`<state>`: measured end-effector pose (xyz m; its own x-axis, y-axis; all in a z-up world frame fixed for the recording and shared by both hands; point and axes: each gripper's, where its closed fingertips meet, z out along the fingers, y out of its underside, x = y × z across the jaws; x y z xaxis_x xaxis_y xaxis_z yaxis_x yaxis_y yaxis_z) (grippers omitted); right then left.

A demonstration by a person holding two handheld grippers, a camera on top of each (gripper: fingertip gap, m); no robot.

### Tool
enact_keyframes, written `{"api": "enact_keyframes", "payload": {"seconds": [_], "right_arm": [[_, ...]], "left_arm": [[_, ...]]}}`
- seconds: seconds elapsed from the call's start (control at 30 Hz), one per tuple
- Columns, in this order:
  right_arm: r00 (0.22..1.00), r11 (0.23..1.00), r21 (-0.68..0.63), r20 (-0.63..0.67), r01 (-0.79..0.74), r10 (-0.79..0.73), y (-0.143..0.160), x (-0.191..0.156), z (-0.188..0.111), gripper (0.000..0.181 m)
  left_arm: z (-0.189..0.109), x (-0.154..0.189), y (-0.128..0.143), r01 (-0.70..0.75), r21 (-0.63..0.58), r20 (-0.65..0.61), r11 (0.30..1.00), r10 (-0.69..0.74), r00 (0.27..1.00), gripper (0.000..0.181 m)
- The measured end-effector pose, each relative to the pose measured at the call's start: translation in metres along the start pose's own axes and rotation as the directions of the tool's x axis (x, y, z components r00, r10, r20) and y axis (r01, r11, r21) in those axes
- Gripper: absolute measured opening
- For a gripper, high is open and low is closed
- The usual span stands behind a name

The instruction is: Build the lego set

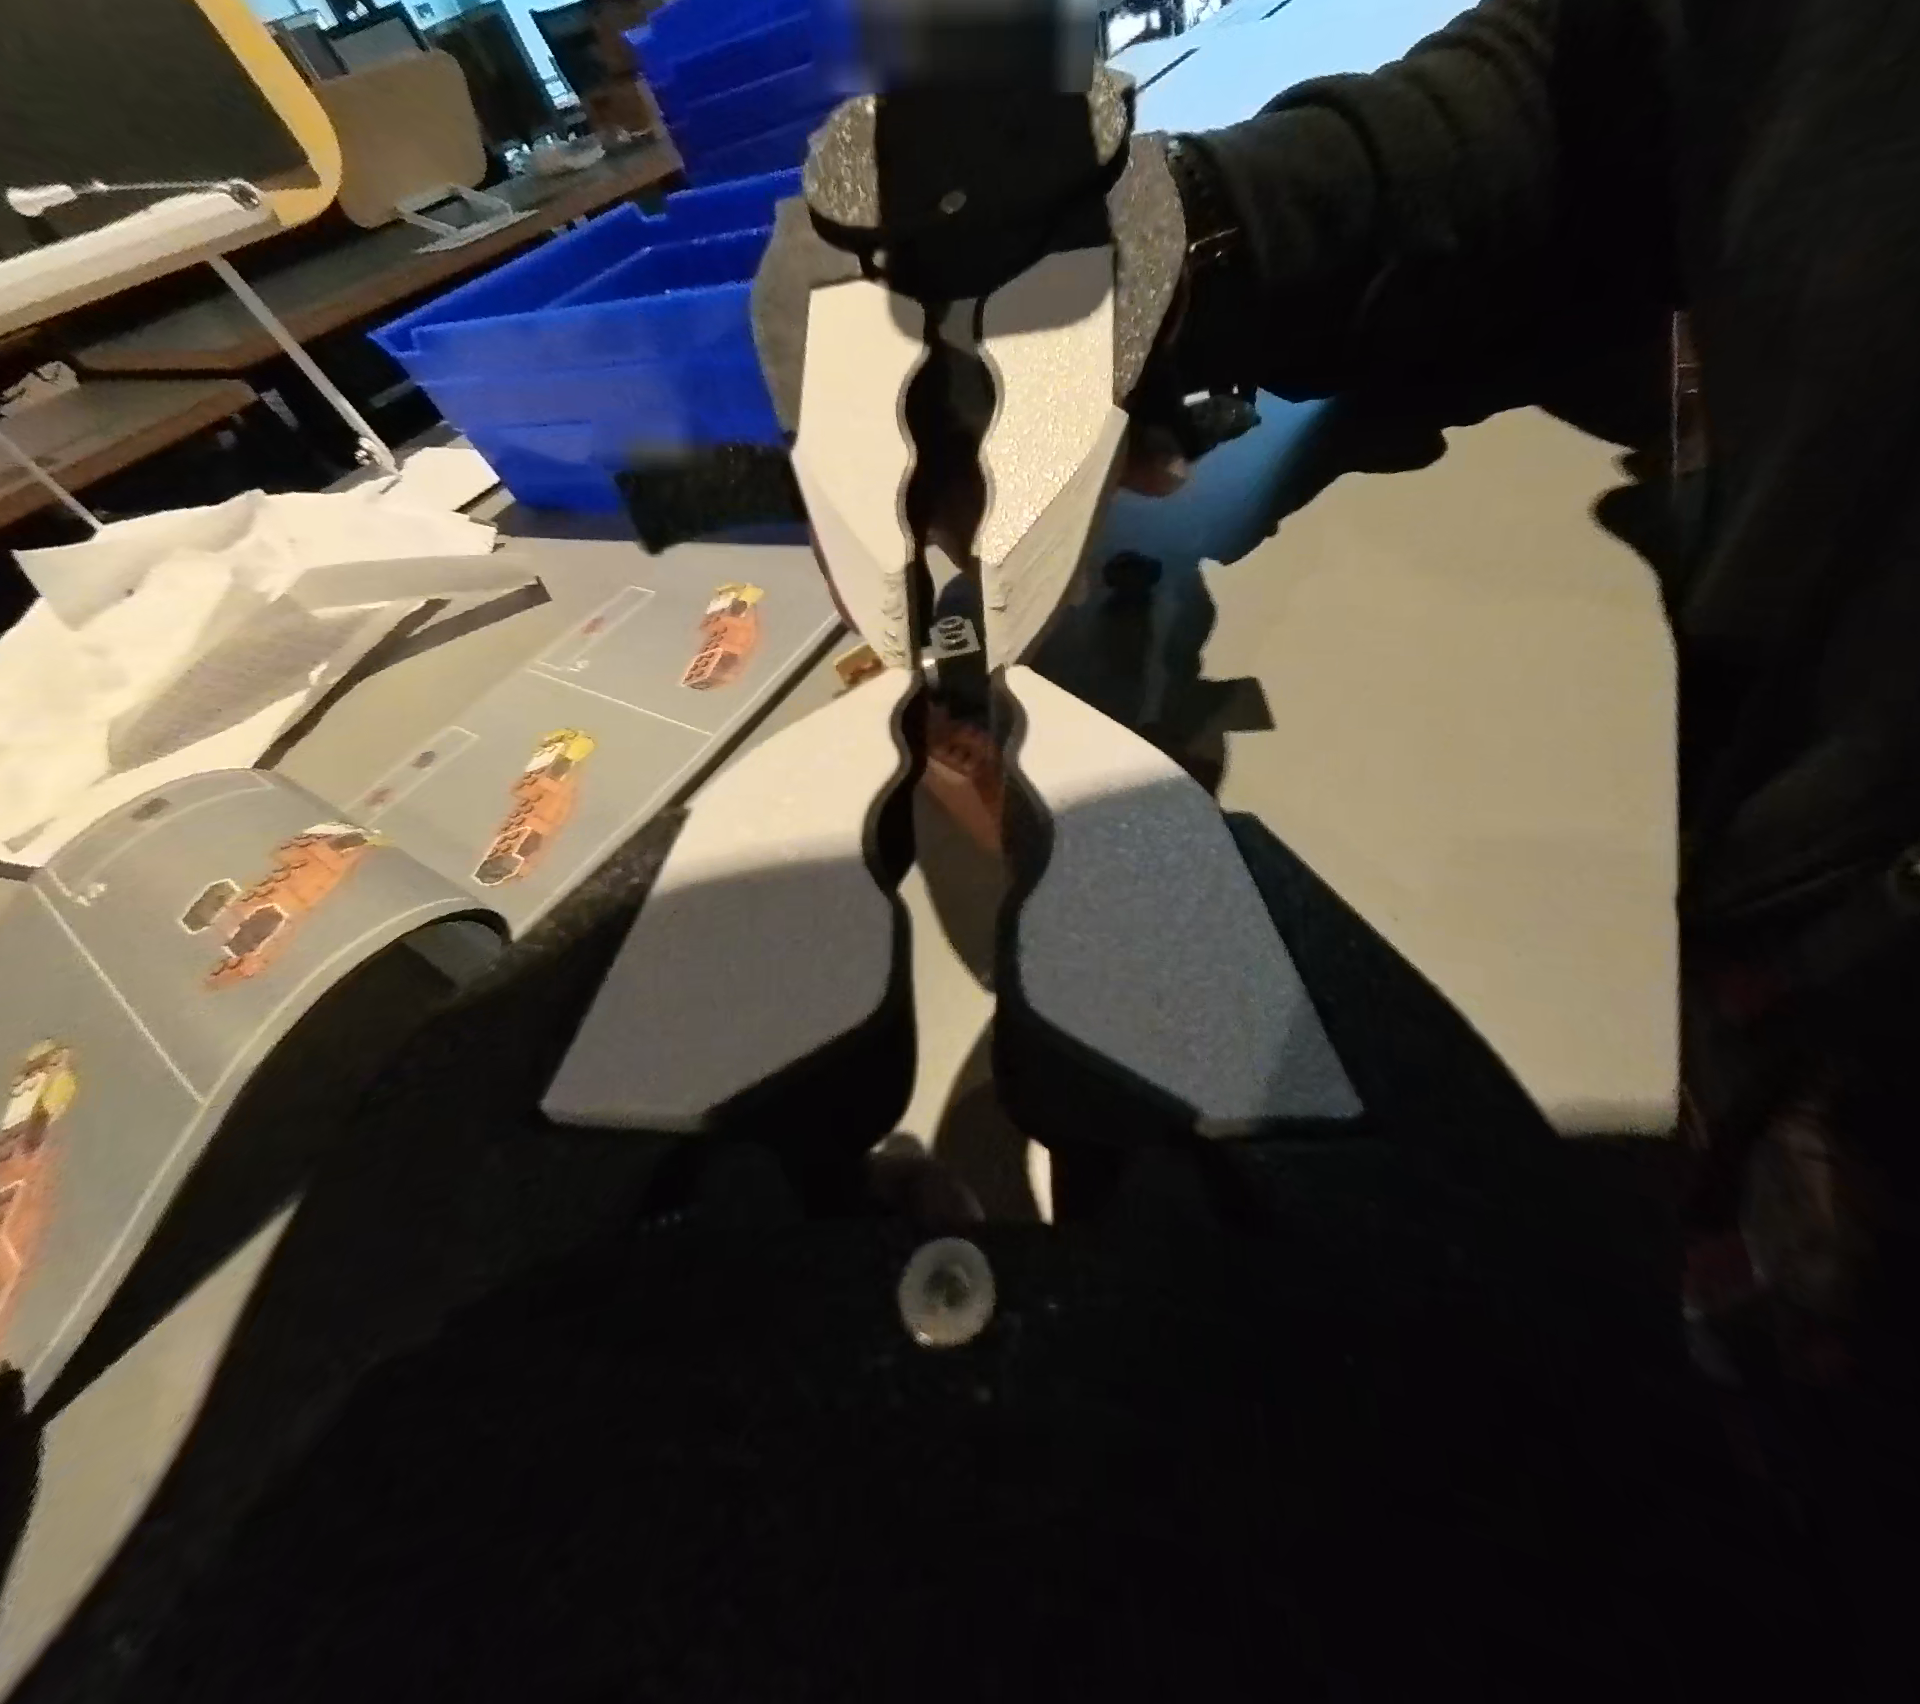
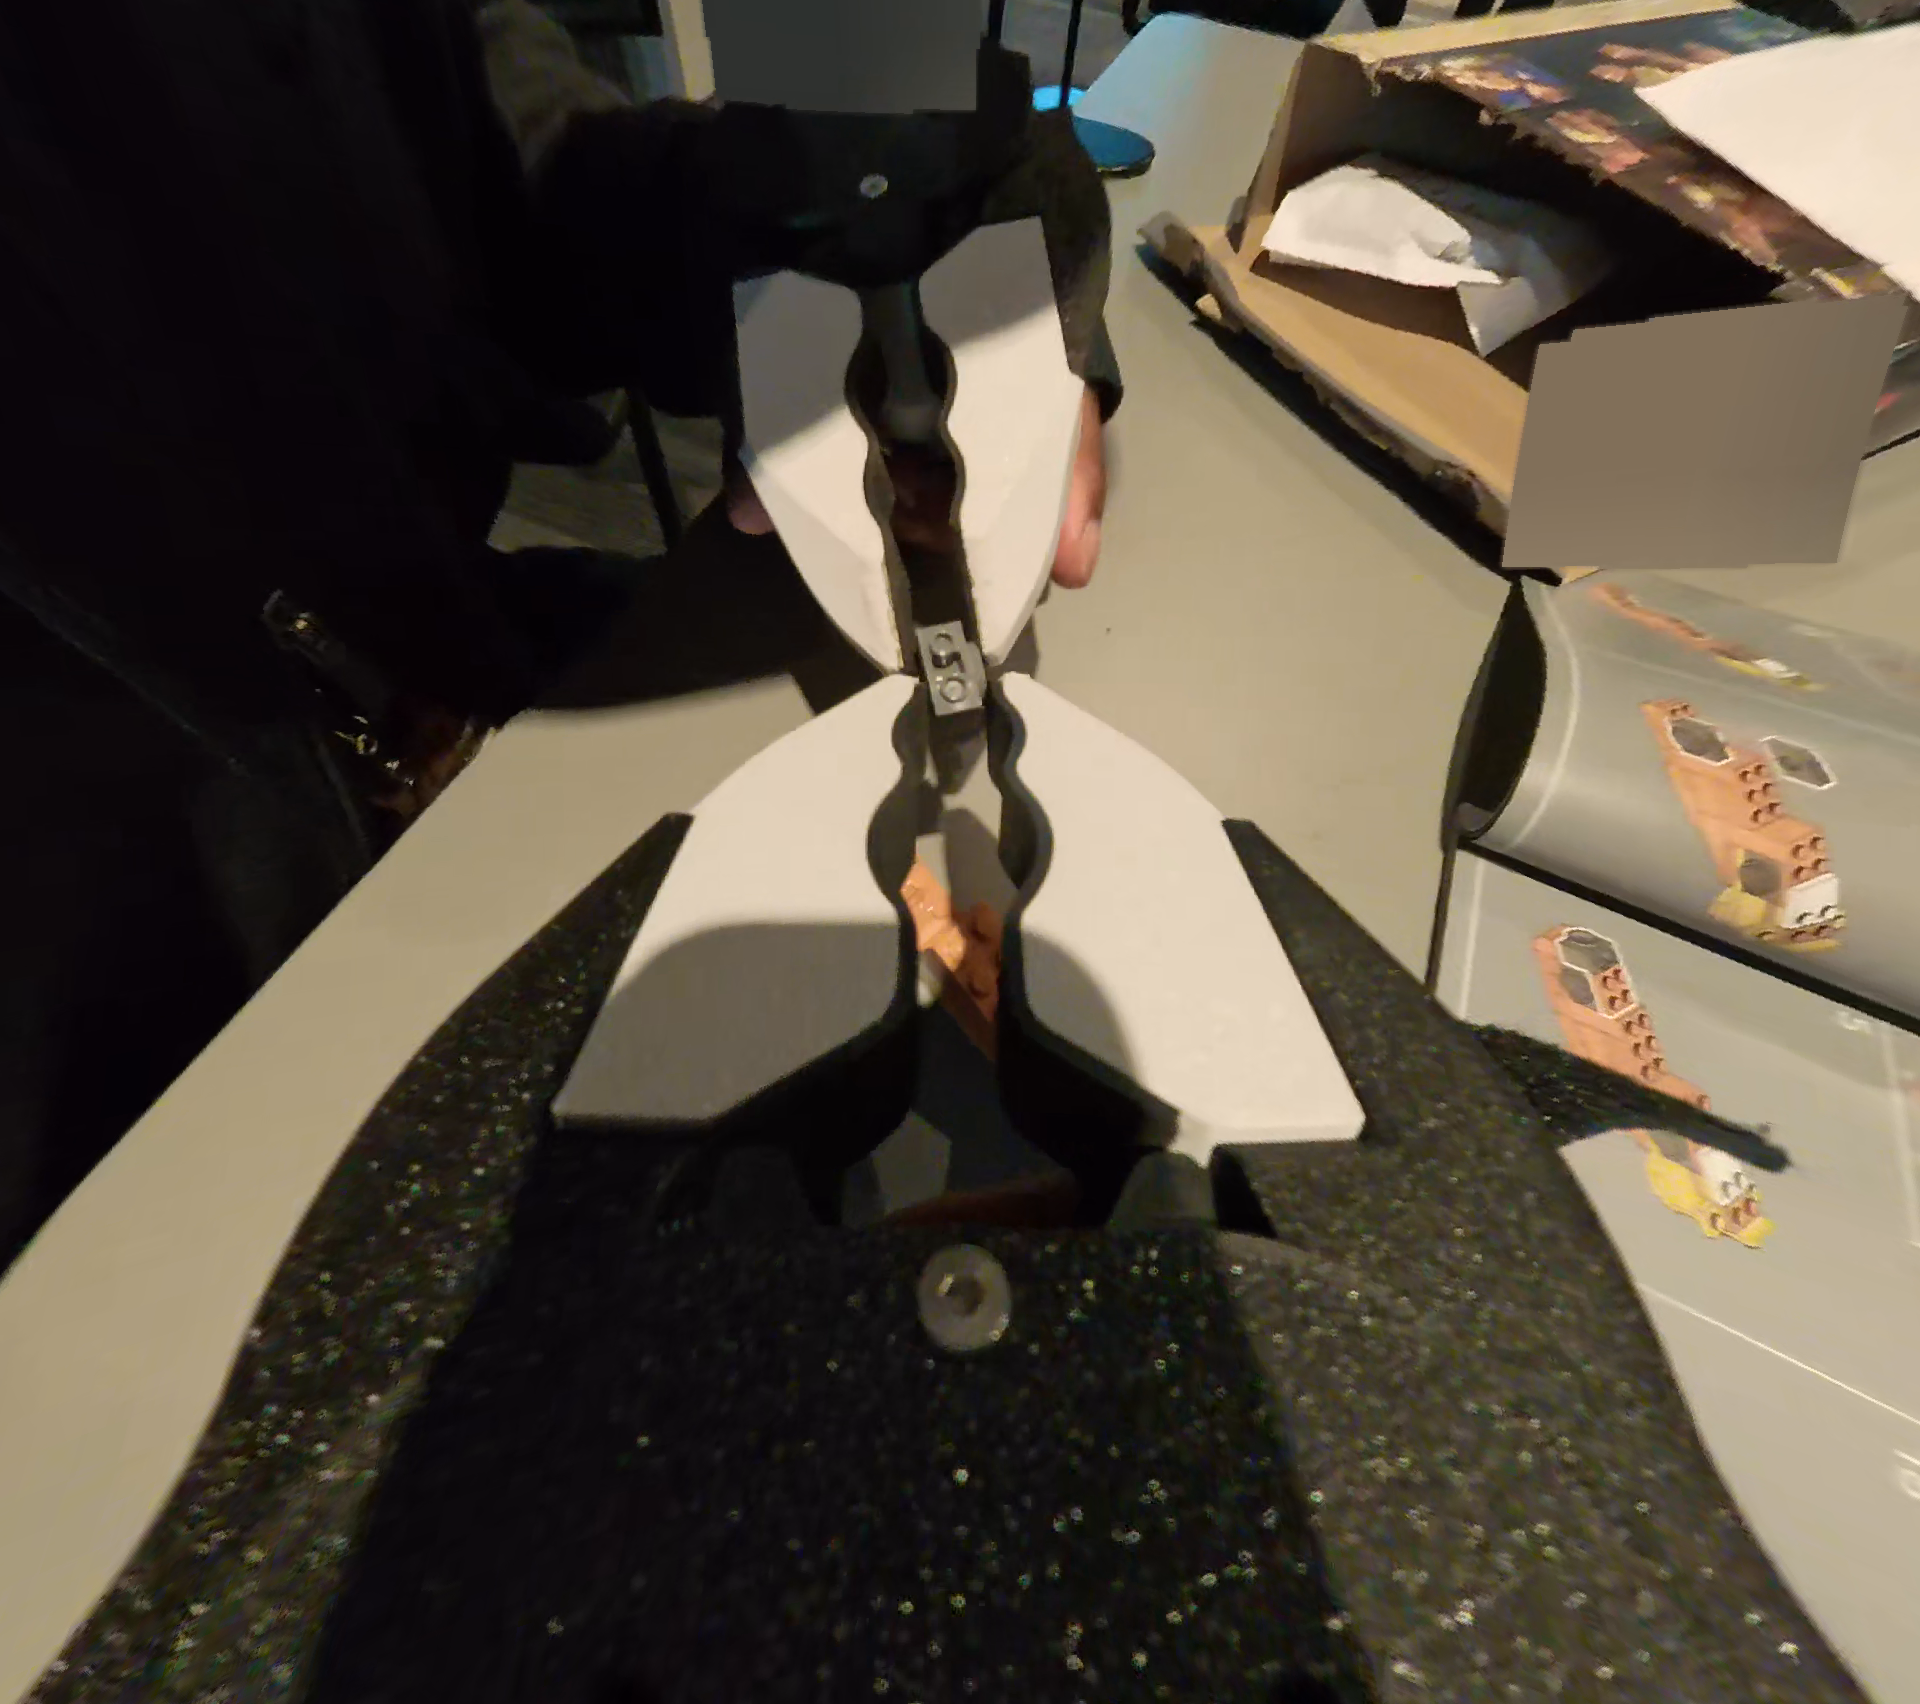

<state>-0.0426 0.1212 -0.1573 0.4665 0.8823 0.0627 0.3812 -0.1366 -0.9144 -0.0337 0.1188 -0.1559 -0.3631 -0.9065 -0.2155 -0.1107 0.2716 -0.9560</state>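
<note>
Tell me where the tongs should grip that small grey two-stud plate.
Pinch the grey plate across its two long side edges, coming in end-on from the right tongs' side, opposite the brown piece. It is thin and narrow, and this keeps its studded face clear.

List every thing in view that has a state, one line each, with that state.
left gripper: shut on brown piece.
right gripper: shut on grey plate.
grey plate: held in the air where the two grippers' tips meet.
brown piece: clamped, mostly hidden.
instruction booklet: open, near page curled up.
cardboard box: torn open, on its side, white paper inside.
blue bins: stacked.
</note>
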Motion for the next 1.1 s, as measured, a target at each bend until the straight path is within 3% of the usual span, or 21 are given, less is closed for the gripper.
{"api": "enact_keyframes", "payload": {"seconds": [0.4,0.57,1.1], "right_arm": [[0.961,0.937,-0.223,-0.006,0.267,-0.276,0.017,0.007,-0.008,0.015],[0.937,0.897,-0.281,0.032,0.342,-0.347,0.021,0.007,-0.004,0.013],[0.925,0.863,-0.337,0.104,0.377,-0.364,0.031,0.003,-0.002,0.01]], "left_arm": [[0.005,-0.005,0.015,0.206,-0.115,0.097,0.972,-0.195,0.976,0.009],[0.006,0.0,0.018,0.179,-0.142,0.123,0.974,-0.162,0.979,0.009],[0.012,0.005,0.027,0.09,-0.227,0.162,0.97,-0.053,0.985,0.009]]}}
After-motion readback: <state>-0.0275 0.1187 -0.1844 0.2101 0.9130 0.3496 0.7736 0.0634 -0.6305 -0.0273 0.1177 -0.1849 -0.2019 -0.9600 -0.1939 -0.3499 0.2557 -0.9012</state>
